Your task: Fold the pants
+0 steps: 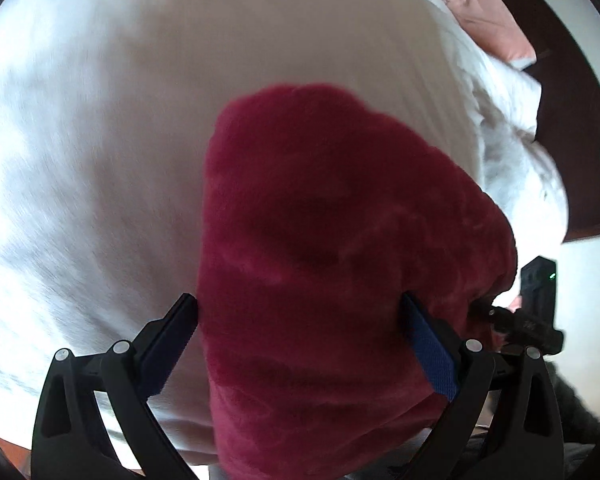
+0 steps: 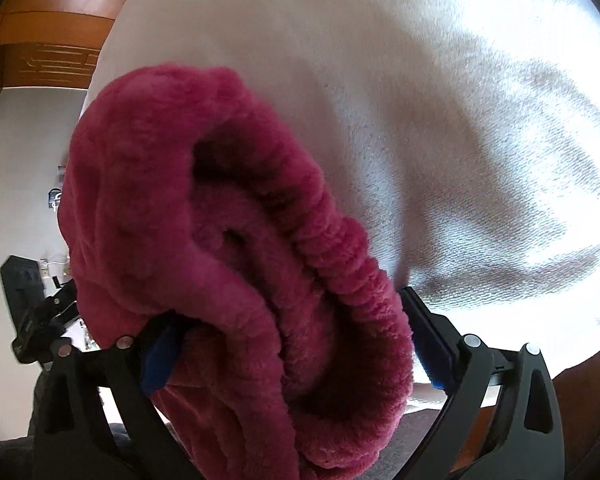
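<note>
In the left wrist view, the fuzzy red pants lie bunched on the white bed. The left gripper has its fingers spread wide, with the pants filling the gap between them. A pink pillow shows far off.

In the right wrist view, the ribbed waistband shows. The right gripper is wide open around the pants. A wooden wall shows here only.

A home bedroom: a white bed sheet fills most of both views. A pink pillow lies at the upper right of the left wrist view beside dark wood, and wooden panelling shows at the upper left of the right wrist view.
</note>
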`<action>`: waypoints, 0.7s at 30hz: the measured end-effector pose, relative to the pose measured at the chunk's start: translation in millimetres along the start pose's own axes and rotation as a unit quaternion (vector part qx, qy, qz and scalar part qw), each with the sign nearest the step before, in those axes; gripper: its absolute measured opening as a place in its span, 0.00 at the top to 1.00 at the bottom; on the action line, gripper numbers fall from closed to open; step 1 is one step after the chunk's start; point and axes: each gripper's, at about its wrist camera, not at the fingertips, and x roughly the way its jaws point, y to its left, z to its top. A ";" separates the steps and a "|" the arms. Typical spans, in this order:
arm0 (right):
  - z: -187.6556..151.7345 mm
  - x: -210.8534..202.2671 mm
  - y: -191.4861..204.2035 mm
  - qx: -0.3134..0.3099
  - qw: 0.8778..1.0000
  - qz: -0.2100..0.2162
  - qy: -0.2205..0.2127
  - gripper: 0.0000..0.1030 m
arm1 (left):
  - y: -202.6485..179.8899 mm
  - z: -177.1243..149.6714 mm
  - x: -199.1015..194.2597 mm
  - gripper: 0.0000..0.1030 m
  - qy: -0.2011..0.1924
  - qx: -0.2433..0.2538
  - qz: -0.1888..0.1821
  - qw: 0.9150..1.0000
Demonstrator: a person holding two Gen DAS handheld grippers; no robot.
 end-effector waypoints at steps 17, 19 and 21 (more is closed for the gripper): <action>15.2 6.3 -5.4 0.010 0.999 0.037 0.018 0.39 | 31.8 -2.8 20.7 0.17 0.042 -0.099 -0.105 0.989; 13.1 -1.7 -2.8 0.007 0.999 0.042 0.019 0.46 | 32.3 -2.8 14.8 0.27 0.046 -0.097 -0.118 0.987; 11.7 -12.2 0.9 0.002 0.999 0.047 0.017 0.51 | 32.8 -3.8 5.3 0.34 0.045 -0.096 -0.130 0.986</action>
